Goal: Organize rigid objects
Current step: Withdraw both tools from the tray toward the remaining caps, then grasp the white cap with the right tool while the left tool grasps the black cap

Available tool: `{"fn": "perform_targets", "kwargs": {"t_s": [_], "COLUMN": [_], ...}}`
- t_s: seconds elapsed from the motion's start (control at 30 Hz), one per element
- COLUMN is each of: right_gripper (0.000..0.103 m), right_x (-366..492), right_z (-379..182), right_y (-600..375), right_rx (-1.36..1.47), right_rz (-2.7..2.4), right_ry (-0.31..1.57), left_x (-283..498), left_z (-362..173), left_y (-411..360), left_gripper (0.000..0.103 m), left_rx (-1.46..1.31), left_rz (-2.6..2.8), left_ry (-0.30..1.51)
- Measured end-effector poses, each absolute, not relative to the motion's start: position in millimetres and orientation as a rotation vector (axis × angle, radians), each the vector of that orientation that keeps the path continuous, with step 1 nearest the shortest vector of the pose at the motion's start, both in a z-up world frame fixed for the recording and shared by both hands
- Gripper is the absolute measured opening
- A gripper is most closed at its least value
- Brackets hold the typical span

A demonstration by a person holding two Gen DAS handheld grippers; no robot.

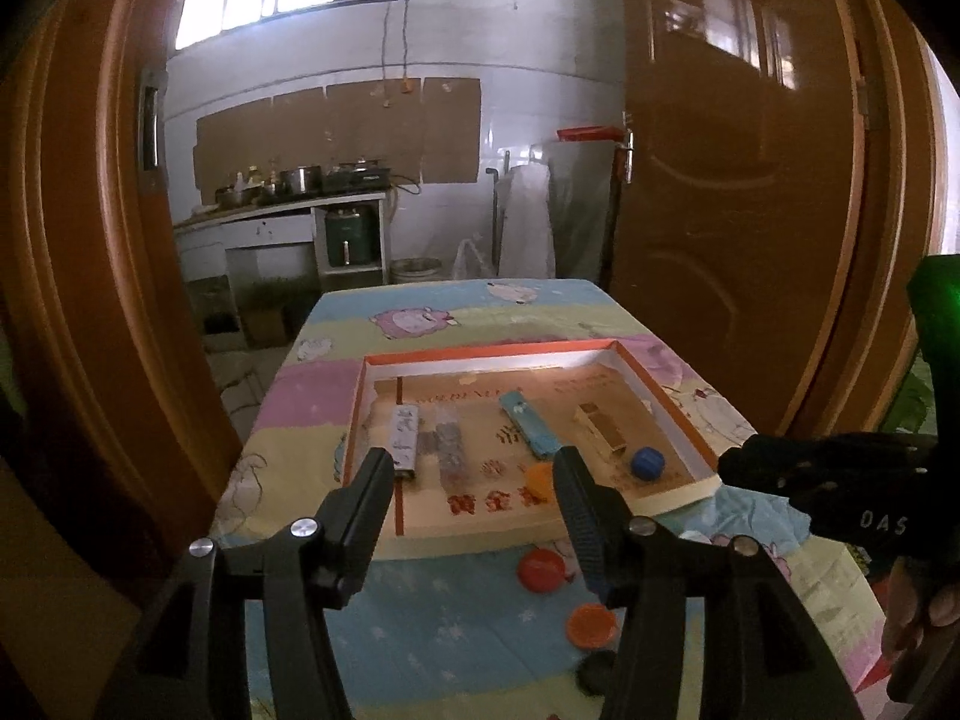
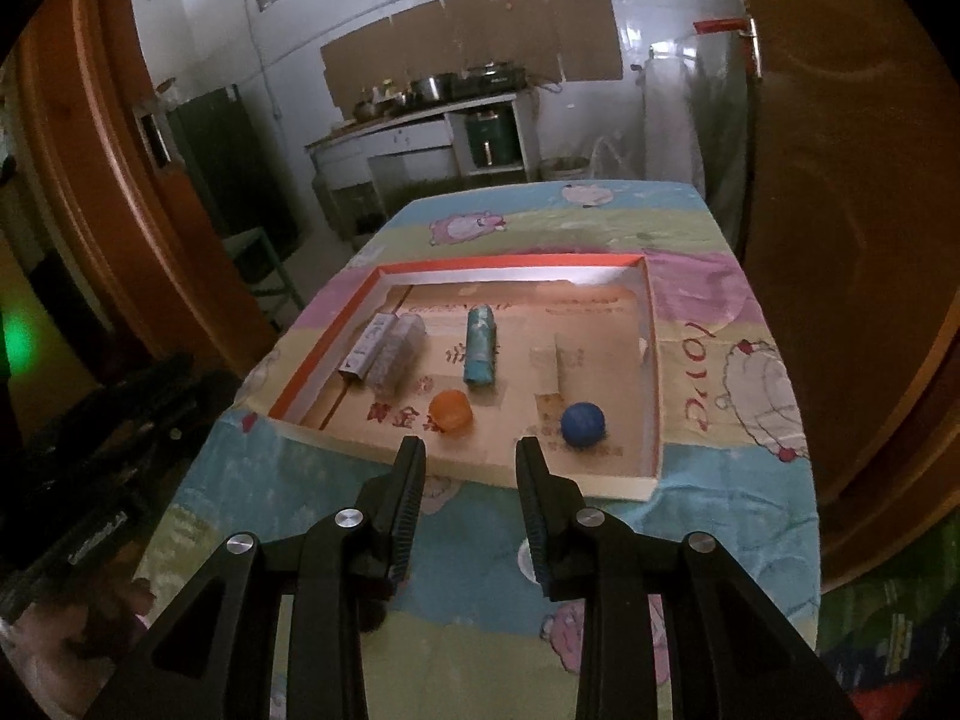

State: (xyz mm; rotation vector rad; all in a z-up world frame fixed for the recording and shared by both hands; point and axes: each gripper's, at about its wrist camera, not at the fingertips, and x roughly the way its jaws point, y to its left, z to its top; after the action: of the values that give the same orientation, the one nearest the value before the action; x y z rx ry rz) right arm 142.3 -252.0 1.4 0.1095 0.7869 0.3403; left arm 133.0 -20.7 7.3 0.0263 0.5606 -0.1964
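A shallow cardboard tray (image 2: 651, 360) with an orange outer rim and white inner walls is seen in the middle of a table covered by a cartoon-print cloth (image 2: 738, 516). Inside, from left to right: a white printed box (image 2: 365, 348) touching a clear knobbly tube (image 2: 396, 357) by the left wall, a light-blue box (image 2: 480, 354) at centre, an orange cap (image 2: 451, 411) near the front wall, a pale beige box (image 2: 555, 369), and a blue cap (image 2: 582, 425) towards the right front corner. Open floor is left along the tray's far wall and in its far right corner.

Outside the tray, on the near cloth, a red cap (image 1: 542, 569), an orange disc (image 1: 592, 626) and a dark cap (image 1: 594, 673) are seen, apart from each other.

The left gripper (image 1: 474, 468) is held wide apart, nothing between its jaws, above the tray's near edge. The right gripper (image 2: 471, 450) is held narrower, with a clear gap and nothing gripped, just short of the near wall. Wooden doors flank the table.
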Motion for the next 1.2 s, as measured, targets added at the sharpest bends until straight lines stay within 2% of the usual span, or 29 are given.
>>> {"fn": "perform_targets", "kwargs": {"t_s": [0.7, 1.2], "right_gripper": [0.036, 0.037], "right_x": [93, 103], "right_z": [-39, -65], "right_y": [-271, -284], "right_rx": [0.110, 0.142], "right_rz": [0.308, 0.298], "right_ry": [0.786, 0.828], "left_x": [79, 88], "left_z": [-61, -97], "left_y": [-65, -75], "left_gripper": [0.055, 0.055], "left_rx": [0.062, 0.098], "left_rz": [-0.342, -0.313], "left_ry": [0.676, 0.754]}}
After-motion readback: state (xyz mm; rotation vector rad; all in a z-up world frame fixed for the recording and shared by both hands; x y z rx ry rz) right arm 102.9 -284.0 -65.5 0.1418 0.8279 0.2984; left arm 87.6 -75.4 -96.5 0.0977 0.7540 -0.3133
